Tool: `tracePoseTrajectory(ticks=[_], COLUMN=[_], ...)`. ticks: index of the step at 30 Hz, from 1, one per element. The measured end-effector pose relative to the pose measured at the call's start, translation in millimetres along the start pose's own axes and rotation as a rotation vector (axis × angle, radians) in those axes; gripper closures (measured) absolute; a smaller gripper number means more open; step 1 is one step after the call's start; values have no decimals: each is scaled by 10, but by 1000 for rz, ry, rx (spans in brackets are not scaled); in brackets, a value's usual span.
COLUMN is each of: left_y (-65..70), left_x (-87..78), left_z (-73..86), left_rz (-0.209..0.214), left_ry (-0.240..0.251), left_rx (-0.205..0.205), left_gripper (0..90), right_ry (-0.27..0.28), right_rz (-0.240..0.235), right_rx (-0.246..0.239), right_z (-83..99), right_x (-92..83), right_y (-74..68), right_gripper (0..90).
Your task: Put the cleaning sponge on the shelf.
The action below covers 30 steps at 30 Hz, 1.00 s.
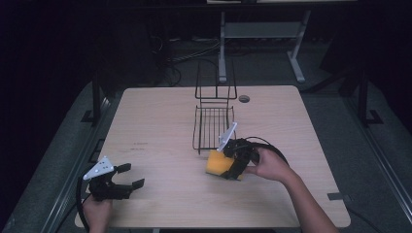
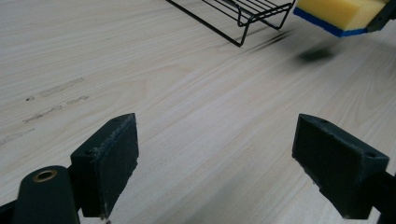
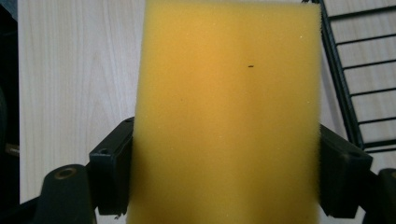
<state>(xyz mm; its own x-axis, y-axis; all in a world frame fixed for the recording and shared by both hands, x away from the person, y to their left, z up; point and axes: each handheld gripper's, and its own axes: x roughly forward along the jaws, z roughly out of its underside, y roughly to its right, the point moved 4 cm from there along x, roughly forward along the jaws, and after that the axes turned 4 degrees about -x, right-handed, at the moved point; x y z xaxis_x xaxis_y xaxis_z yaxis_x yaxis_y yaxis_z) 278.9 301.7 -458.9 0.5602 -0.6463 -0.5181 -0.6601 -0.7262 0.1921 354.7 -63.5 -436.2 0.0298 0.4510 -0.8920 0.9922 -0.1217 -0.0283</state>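
A yellow sponge [image 1: 217,164] with a blue underside is held above the table, just in front of the black wire rack [image 1: 213,127]. My right gripper [image 1: 232,164] is shut on it; in the right gripper view the sponge [image 3: 229,112] sits squeezed between both pads [image 3: 112,172]. The left gripper view shows the sponge [image 2: 338,14] lifted clear of the wood, its shadow below. My left gripper [image 1: 132,176] rests near the table's front left, open, with bare wood between its pads [image 2: 109,161].
The wire rack [image 2: 243,11] has a tall upright back at the far side and a low basket toward me. A round cable hole [image 1: 244,98] is in the tabletop [image 1: 160,121] behind the rack. Faint marks [image 2: 51,100] lie on the wood left of centre.
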Motion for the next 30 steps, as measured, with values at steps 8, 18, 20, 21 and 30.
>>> tracePoseTrajectory(ticks=[8, 18, 20, 21, 30], left_y=[-3, -1, 3, 4, 9], left_x=[-3, 1, 3, 5, 7], left_z=[3, -1, -4, -3, -3], left_rz=[0, -1, 0, -1, 0], left_ry=[-2, -1, 0, 1, -2], left_rx=[2, 0, 1, 1, 2], left_gripper=[141, 141, 141, 141, 141], right_ry=[7, 20, 23, 25, 24], right_rz=[9, 3, 3, 3, 5], right_rx=[-6, -4, -6, -6, -14], right_z=[-62, -65, -64, -62, -130], right_x=[-36, -15, -16, -17, -61], right_y=[90, 134, 138, 142, 157], right_gripper=[212, 213, 212, 212, 212])
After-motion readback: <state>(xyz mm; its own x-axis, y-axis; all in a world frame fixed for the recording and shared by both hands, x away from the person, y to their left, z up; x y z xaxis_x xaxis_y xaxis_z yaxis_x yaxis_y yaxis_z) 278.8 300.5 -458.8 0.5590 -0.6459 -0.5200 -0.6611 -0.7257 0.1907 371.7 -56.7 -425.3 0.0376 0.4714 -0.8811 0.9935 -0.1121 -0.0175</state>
